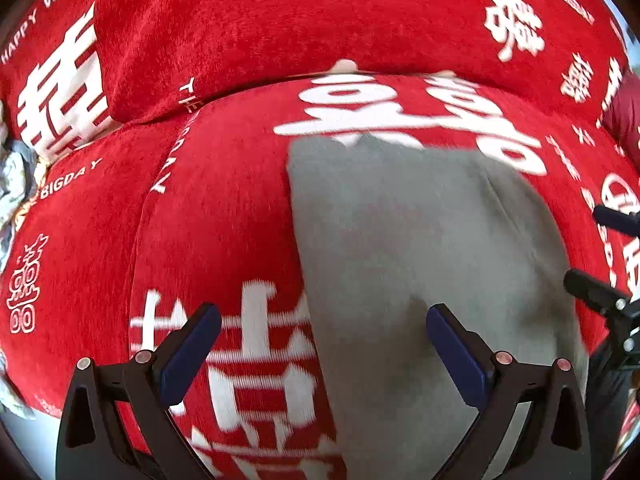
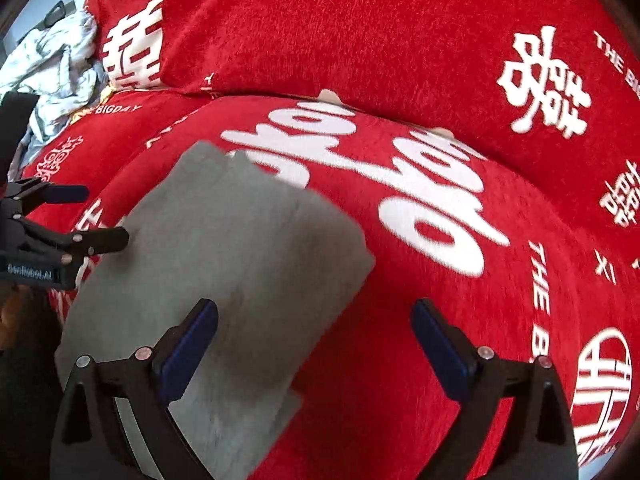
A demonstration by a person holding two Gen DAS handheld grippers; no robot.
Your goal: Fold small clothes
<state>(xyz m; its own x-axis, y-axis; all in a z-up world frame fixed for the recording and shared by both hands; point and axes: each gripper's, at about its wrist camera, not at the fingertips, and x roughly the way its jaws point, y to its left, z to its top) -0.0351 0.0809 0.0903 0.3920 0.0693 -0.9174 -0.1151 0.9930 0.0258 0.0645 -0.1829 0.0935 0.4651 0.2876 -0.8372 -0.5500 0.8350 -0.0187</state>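
A grey garment (image 1: pixel 424 248) lies folded flat on a red sofa seat (image 1: pixel 224 208). In the right wrist view the garment (image 2: pixel 224 264) reaches from the lower left toward the middle. My left gripper (image 1: pixel 324 344) is open and empty above the garment's left edge. It also shows in the right wrist view (image 2: pixel 88 216) at the garment's left side. My right gripper (image 2: pixel 316 340) is open and empty over the garment's right edge. Its fingers (image 1: pixel 600 288) show at the right edge of the left wrist view.
The sofa's back cushion (image 2: pixel 360 32) rises behind the seat, red with white characters. A crumpled pale cloth (image 2: pixel 56 68) lies at the far left end of the sofa. It also shows in the left wrist view (image 1: pixel 16 184).
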